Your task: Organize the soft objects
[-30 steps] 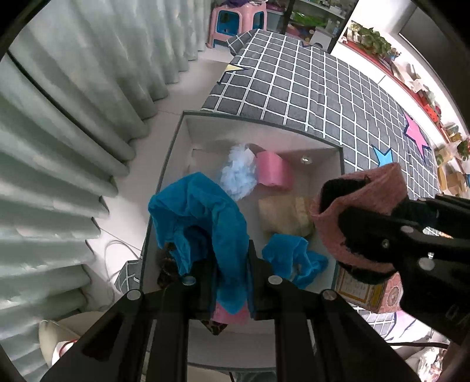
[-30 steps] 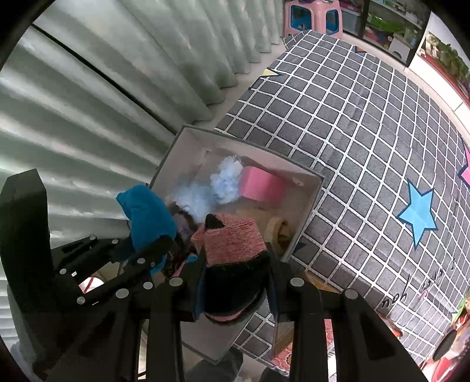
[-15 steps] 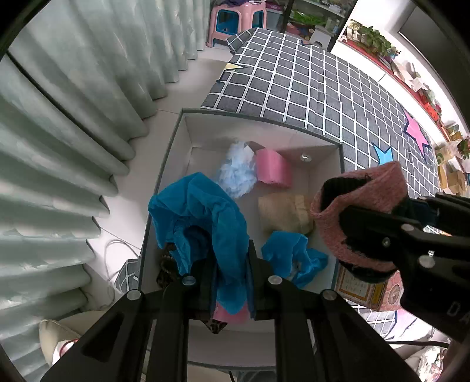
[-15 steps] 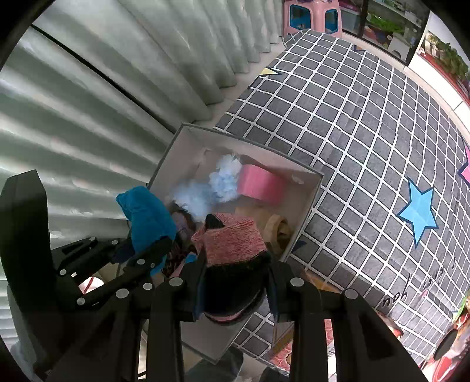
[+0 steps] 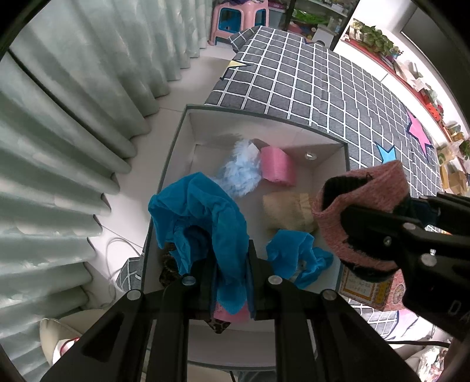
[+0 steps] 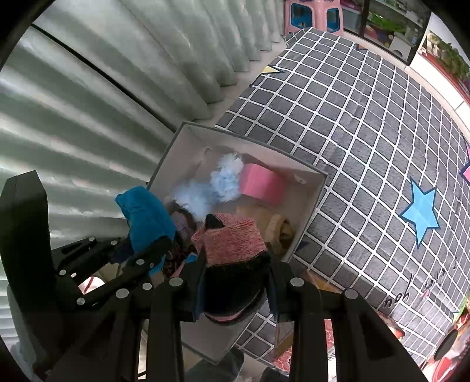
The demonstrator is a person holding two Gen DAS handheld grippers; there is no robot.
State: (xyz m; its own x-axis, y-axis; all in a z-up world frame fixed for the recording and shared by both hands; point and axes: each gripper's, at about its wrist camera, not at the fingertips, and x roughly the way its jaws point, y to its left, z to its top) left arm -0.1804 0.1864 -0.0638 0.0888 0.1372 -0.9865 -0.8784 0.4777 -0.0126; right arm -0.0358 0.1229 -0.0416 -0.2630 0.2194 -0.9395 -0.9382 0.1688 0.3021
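My left gripper [image 5: 227, 264] points straight down over a white storage box [image 5: 176, 152] and is shut on a crumpled blue cloth [image 5: 202, 211]. To its right my right gripper [image 6: 235, 279] is shut on a pink and black knitted item [image 6: 232, 241], seen beside the box as a pink knitted item [image 5: 367, 199]. Inside the box lie a pale blue fluffy piece [image 5: 241, 173], a pink block [image 5: 276, 164], a beige soft item [image 5: 288, 208] and a second blue cloth [image 5: 296, 252]. The left gripper [image 6: 152, 249] with its blue cloth [image 6: 144, 217] hangs at the box's left edge.
The white box [image 6: 311, 199] stands on the floor between pale green curtains [image 5: 58, 132] and a bed with a grey checked cover [image 5: 323, 97] bearing star patches. A pink stool [image 5: 235, 17] and shelves stand far back. A printed carton [image 5: 367, 291] sits right of the box.
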